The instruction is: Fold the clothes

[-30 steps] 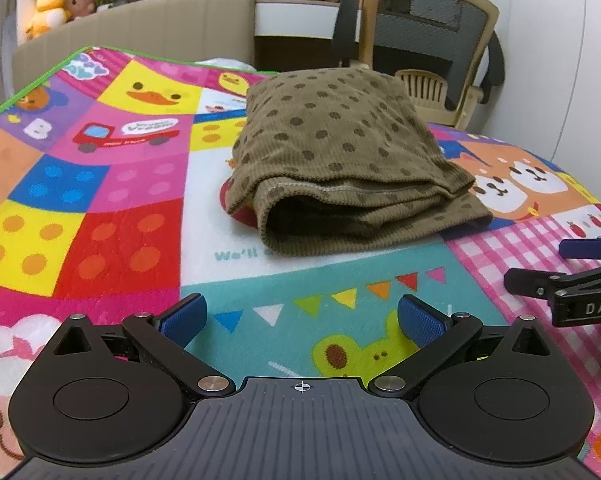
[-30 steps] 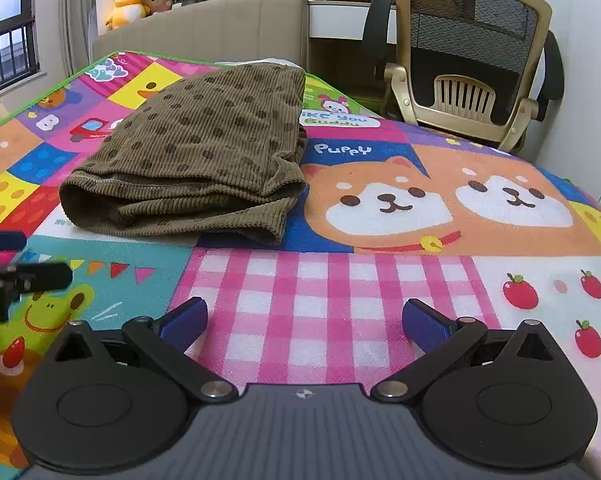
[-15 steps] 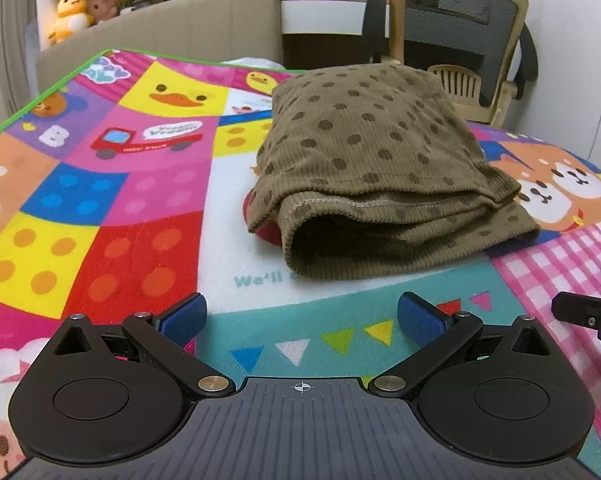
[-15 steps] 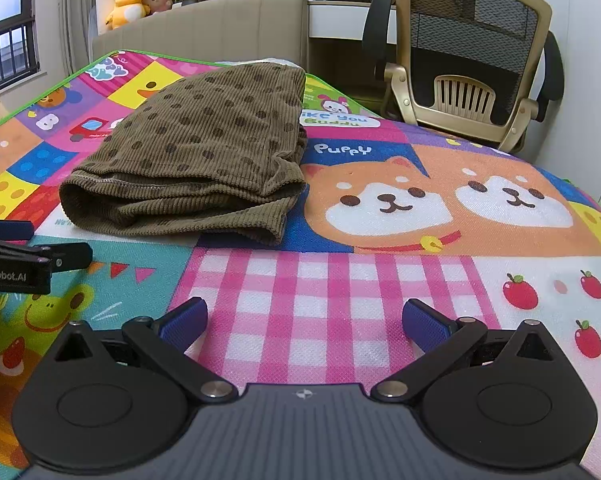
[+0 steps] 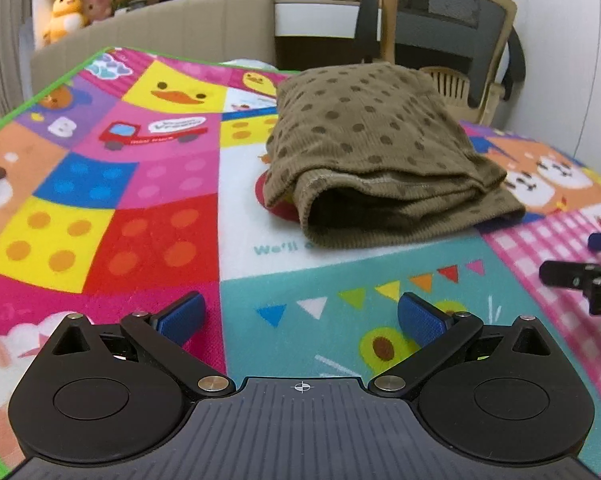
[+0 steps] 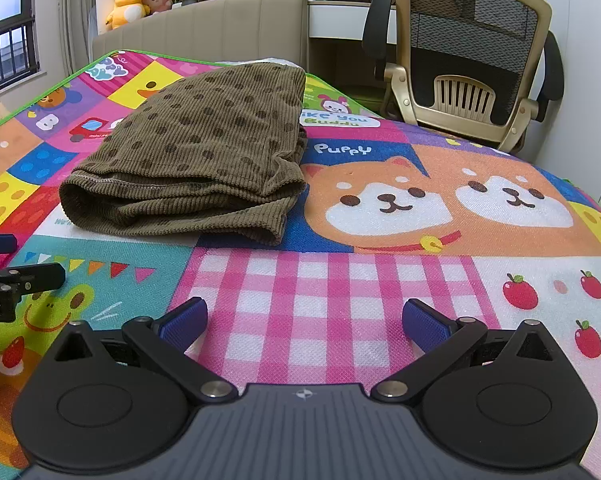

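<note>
Left gripper back; "Puppy" mat.

Both scenes are evenly and brightly lit, and the colours of the play mat are rendered vividly. Daylight is admitted through a window at the far left of the right wrist view. Only soft shadows are cast: a dark hollow is seen inside the fold of the brown garment, and a thin shade along its lower edge. Faint glare is caught on the black plastic in the foreground. Straight lines are bent toward the edges, and the corners are darkened. The left wrist view is slightly blurred, especially at the shelf toys.
</note>
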Motion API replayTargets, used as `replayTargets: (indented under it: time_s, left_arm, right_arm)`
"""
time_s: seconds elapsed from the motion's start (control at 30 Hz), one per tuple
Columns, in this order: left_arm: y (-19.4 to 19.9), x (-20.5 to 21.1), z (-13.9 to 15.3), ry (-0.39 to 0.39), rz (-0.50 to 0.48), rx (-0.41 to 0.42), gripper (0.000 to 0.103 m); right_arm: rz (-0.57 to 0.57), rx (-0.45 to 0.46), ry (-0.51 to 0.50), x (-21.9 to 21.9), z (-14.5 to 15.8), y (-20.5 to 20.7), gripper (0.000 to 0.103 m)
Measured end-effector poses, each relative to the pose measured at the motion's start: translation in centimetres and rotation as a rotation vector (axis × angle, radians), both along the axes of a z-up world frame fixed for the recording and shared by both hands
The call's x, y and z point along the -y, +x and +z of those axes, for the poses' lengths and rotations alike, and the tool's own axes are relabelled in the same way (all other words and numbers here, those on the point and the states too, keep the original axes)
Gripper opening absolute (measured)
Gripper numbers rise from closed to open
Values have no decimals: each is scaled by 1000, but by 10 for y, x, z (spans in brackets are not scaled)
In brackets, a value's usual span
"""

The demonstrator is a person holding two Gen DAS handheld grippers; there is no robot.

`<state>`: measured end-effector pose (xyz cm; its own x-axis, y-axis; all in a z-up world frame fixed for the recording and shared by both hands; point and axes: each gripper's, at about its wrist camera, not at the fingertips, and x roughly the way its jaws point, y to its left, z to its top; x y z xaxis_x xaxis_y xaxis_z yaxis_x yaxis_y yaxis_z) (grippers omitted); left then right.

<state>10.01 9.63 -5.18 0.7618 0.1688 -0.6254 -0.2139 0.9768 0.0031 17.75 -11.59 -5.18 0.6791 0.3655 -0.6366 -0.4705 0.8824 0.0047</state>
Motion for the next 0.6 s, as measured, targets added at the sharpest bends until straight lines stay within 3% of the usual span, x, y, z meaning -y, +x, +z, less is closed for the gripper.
replayTargets:
  time_s: [0.27,0.6]
  left_arm:
    - [28,0,3,7,-41,-46,103]
    - [45,5,0,14,-23,-12,103]
  right_arm:
    - [0,0,0,1,0,1,103]
    - [-1,-1,0,0,0,0,103]
